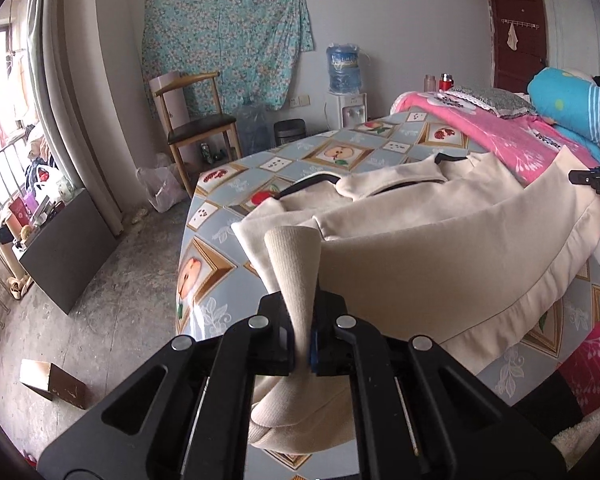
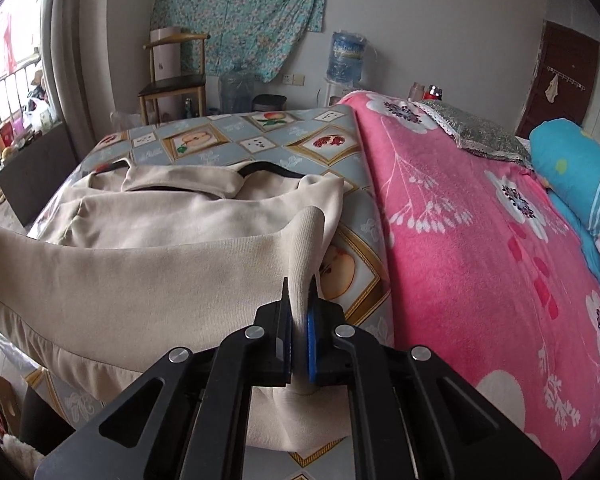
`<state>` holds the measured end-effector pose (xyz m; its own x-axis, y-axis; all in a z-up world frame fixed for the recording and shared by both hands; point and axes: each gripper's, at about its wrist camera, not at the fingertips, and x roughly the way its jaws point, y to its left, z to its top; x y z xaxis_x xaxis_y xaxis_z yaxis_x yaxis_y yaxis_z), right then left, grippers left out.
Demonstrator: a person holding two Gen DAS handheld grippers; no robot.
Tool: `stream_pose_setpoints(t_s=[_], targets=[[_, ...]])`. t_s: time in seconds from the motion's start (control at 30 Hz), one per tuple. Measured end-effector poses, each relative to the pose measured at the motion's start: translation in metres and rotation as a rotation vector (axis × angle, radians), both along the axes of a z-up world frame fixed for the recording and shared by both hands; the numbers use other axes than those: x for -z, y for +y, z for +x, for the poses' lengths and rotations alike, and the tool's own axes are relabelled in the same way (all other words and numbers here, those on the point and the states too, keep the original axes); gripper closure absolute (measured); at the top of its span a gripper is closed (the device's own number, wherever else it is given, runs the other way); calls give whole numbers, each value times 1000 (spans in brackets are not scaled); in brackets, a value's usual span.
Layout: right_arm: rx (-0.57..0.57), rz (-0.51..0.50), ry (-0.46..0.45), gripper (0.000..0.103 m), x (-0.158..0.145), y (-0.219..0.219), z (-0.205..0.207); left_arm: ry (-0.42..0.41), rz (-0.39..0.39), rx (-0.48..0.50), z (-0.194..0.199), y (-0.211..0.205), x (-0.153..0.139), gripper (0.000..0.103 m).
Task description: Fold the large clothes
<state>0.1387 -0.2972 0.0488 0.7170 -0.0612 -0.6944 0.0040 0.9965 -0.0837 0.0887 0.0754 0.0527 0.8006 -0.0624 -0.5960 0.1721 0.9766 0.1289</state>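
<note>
Both jaws clamped on the cream sweatshirt (image 1: 440, 236): left gripper (image 1: 302, 336) and right gripper (image 2: 299, 340) each pinch a ribbed hem corner, the body stretched ahead of them over the fruit-print cloth (image 2: 260, 140). Risk: thin bites, so knit could slip out under tension; uneven pull would skew the fold; slack middle may sag and bunch.

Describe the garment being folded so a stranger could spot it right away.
Find the bed, half pink blanket, half fruit-print cloth. On the fruit print lies a cream garment with black trim, the only plain, pale item there.
</note>
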Motion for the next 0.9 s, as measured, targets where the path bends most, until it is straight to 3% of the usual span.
stream_pose_setpoints(t_s=[0.07,0.13,0.33,0.63,0.9], targets=[[17,12,2,98,6,-2,12,-3,15,-3,12,-2,2,98],[25,20,26,98,20,-3,25,15,79,-14,28,-9,14,98],[12,-24,145,98,75,7,46,182,221,-19,55,-23,80,98],[-6,-38,162,98,81,7,49,238,181,-63,60,-22,91,98],[-2,10,166,98,81,2,51,266,189,-70,63,-23,93,98]])
